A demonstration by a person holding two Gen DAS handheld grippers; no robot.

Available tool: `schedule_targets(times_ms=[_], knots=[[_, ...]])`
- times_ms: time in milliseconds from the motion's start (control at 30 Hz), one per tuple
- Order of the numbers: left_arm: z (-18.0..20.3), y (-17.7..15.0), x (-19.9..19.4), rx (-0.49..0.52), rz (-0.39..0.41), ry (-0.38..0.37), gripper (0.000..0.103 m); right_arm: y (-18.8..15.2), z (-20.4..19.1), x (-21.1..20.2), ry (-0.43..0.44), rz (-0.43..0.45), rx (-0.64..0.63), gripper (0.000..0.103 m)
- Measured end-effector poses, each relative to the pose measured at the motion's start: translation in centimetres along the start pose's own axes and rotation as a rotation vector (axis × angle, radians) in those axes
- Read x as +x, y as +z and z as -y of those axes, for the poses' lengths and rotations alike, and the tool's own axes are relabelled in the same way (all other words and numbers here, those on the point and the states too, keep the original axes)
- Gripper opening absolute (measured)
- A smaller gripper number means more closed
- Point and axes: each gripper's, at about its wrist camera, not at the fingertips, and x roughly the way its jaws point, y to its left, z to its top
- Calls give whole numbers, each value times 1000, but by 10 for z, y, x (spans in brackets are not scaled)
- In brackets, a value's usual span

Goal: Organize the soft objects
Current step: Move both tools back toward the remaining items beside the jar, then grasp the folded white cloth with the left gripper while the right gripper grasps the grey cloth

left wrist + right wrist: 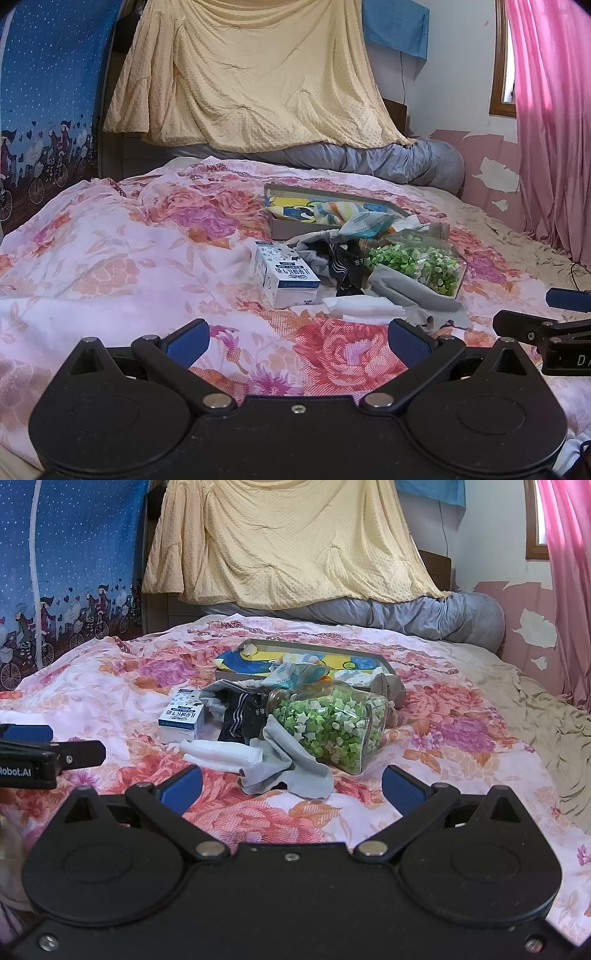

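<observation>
A pile of soft items lies mid-bed: a white folded cloth (364,308) (221,753), a grey sock (413,295) (291,771), a dark striped sock (345,266) (242,716) and a pale blue patterned cloth (365,223) (295,674). Behind them a shallow cardboard box (280,230) (391,662) holds colourful fabric. My left gripper (299,341) is open and empty, just short of the white cloth. My right gripper (291,786) is open and empty, just short of the grey sock.
A clear jar of green paper stars (421,262) (328,723) lies on its side among the cloths. A small white and blue carton (284,277) (183,718) lies left of the pile. The floral bedsheet (129,258) spreads around; a grey rolled quilt (388,162) lies behind.
</observation>
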Motion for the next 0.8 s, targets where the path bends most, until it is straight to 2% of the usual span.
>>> schedule_targets(times_ms=[300,533,800], knots=[[-1,-1,1,3,0,-1,102,1,6,3,-7,-8,16,103],[0,1,4,20,-13,-16,102,5,14,11,19,-39,45,103],[-6,14,23,20,-87,-104,102,23,50,34,83,-81,117,103]])
